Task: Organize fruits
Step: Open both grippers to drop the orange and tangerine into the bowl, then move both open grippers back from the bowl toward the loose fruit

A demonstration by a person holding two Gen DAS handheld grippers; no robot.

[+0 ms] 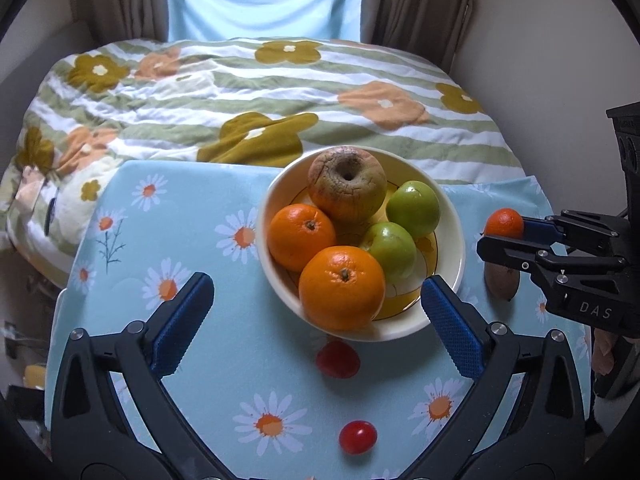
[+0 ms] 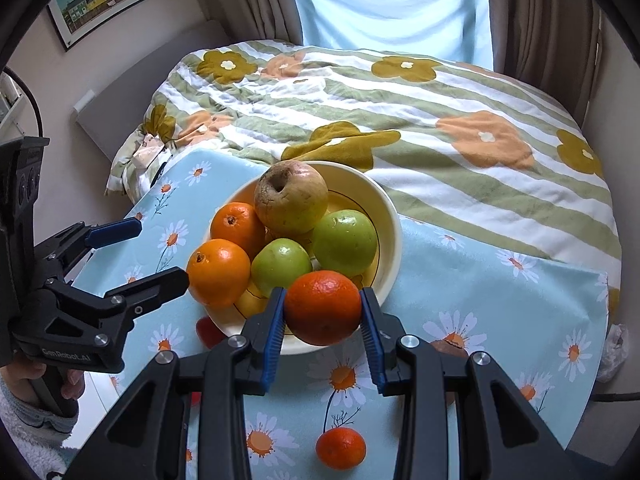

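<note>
Blue-padded right gripper (image 2: 323,322) is clamped on a mandarin (image 2: 322,307) just at the near rim of the cream bowl (image 2: 394,216) — deep orange, dimpled. Left gripper (image 1: 318,312) gapes fully wide, empty, beside the bowl's oranges (image 1: 341,287) and green apples (image 1: 413,209). "GenRobot.AI" reads on its body; "DAS" on the right's.

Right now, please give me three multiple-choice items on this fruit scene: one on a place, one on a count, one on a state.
1. Where do the cherry tomatoes lie?
A. in the bowl
B. on the daisy tablecloth
C. on the quilt

2. How many green apples are in the bowl?
A. one
B. two
C. four

3. What is the right gripper doing?
A. gripping a mandarin
B. open and empty
C. gripping a green apple

Answers:
1 B, both rest on the tablecloth before the bowl.
2 B, two lie side by side.
3 A, the mandarin sits between its blue pads.
</note>
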